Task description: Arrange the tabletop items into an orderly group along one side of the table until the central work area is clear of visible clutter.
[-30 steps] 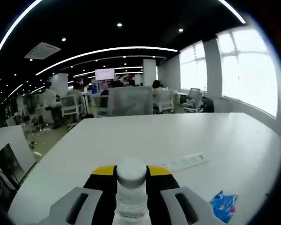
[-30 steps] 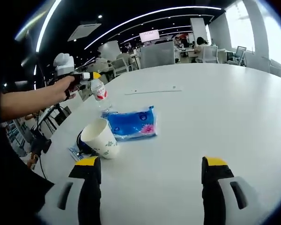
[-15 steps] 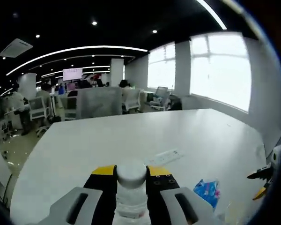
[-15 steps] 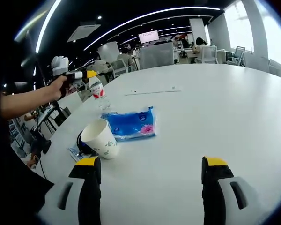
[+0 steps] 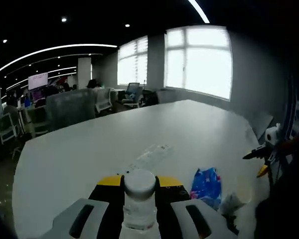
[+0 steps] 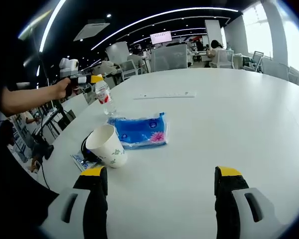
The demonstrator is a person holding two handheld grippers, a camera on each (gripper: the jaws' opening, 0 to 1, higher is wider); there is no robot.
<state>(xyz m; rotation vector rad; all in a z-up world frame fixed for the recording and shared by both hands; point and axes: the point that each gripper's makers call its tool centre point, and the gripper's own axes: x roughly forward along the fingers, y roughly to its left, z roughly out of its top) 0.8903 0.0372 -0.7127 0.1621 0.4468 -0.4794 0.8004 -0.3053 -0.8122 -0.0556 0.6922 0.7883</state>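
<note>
A clear water bottle [image 5: 139, 201] with a white cap and a red label stands between the jaws of my left gripper [image 5: 139, 182], which is shut on it. In the right gripper view the same bottle [image 6: 104, 97] is upright at the table's far left edge, held by the left gripper [image 6: 87, 79]; I cannot tell whether its base touches the table. A blue tissue packet [image 6: 139, 130] lies flat beside a white paper cup [image 6: 107, 146]. My right gripper [image 6: 162, 191] hangs open over bare tabletop, nothing between its fingers.
A white power strip [image 6: 164, 94] lies farther out on the large white table [image 6: 229, 119]. A dark item and a small blue wrapper [image 6: 81, 161] sit behind the cup. Office chairs and desks surround the table. The blue packet [image 5: 207, 183] and power strip [image 5: 150, 156] lie ahead of the bottle.
The left gripper view has swung to the right while keeping its grip on the bottle, bringing the windows and the right gripper into view. The right gripper has stayed still and open.
</note>
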